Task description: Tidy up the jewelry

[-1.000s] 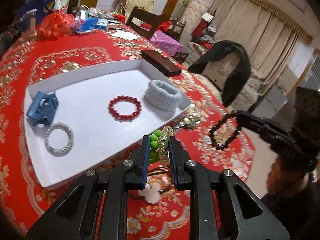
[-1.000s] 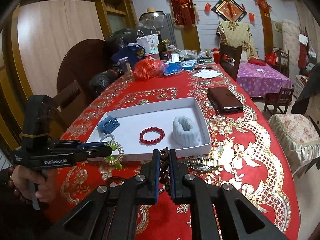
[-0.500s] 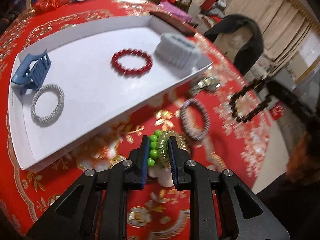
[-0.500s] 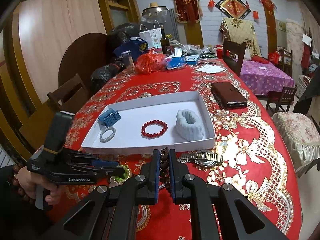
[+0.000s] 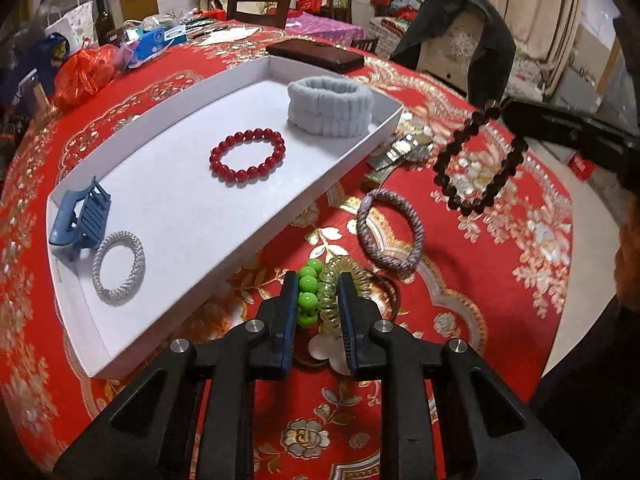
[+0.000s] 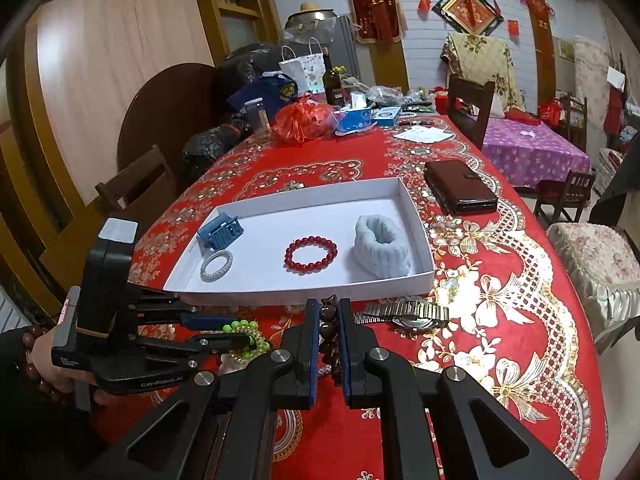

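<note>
- While the left gripper [image 5: 318, 300] pinches the coil tie [image 5: 329, 292] with its green beads [image 5: 307, 296] low over the cloth, short of the tray [image 5: 224, 264], the grip looks marginal: the pads bite only a small bunch of a springy coil, and the beads bulge on one side. Squeeze shifts, it could squirt out and land on the cloth.
- Tray wall sits just ahead of the left fingers. Going in flat risks clipping the rim and shoving or tipping the light tray, scattering what's inside.
- Braided band [image 5: 390, 232] lies on the cloth just beside the coil. A dangling loop could snag or drag it.
- Right gripper [image 6: 329, 322] is clamped tight on the dark bead bracelet [image 5: 478, 160], which hangs free in the air as a loop. A swing could catch the left tool or the tray edge. If the elastic is pinched between beads, it may slide.
- Watch [image 6: 412, 314] lies right under that path beside the tray's near wall; lowering there could knock it.
- In the tray: clip [image 5: 80, 220] and silver ring [image 5: 118, 268] at one end, red bracelet [image 5: 248, 156] mid, grey scrunchie [image 5: 330, 106] at the far end. Open floor lies between. A careless drop piles onto these or rolls the red beads.
- Wallet [image 6: 460, 192] past the tray: no risk, I think.
</note>
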Action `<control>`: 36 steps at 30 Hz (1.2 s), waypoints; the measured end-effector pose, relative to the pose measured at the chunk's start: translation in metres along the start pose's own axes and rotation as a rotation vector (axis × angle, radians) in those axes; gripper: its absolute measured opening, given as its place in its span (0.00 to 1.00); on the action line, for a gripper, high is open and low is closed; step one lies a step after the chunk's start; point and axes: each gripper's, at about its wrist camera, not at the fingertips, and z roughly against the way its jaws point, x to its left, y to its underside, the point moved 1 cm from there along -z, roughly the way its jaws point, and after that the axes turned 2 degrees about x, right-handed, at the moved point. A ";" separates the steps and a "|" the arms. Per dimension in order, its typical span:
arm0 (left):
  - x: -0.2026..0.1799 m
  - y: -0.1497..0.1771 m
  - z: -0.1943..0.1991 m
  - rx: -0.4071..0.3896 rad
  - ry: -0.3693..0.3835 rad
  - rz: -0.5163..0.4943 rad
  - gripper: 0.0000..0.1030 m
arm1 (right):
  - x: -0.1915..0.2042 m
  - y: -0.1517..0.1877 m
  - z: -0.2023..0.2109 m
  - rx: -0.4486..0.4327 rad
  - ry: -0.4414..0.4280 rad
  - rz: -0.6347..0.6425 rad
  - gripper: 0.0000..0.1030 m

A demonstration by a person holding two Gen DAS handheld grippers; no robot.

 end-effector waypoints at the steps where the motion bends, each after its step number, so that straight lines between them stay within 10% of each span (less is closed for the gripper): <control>1: 0.000 0.000 -0.001 0.006 -0.008 0.001 0.20 | 0.000 0.000 0.000 -0.001 -0.001 0.001 0.08; 5: 0.001 -0.001 -0.006 0.012 -0.059 -0.021 0.31 | 0.001 0.000 -0.001 0.000 -0.003 0.001 0.08; 18: -0.012 -0.001 -0.011 -0.005 -0.033 -0.088 0.23 | 0.000 0.000 0.001 -0.003 -0.004 -0.009 0.08; 21: -0.008 -0.001 -0.011 -0.003 -0.010 -0.052 0.10 | 0.000 0.000 0.002 -0.005 -0.004 -0.010 0.08; 36: 0.053 -0.031 0.042 -0.133 0.108 0.227 0.08 | 0.004 -0.042 -0.005 -0.003 -0.012 0.038 0.08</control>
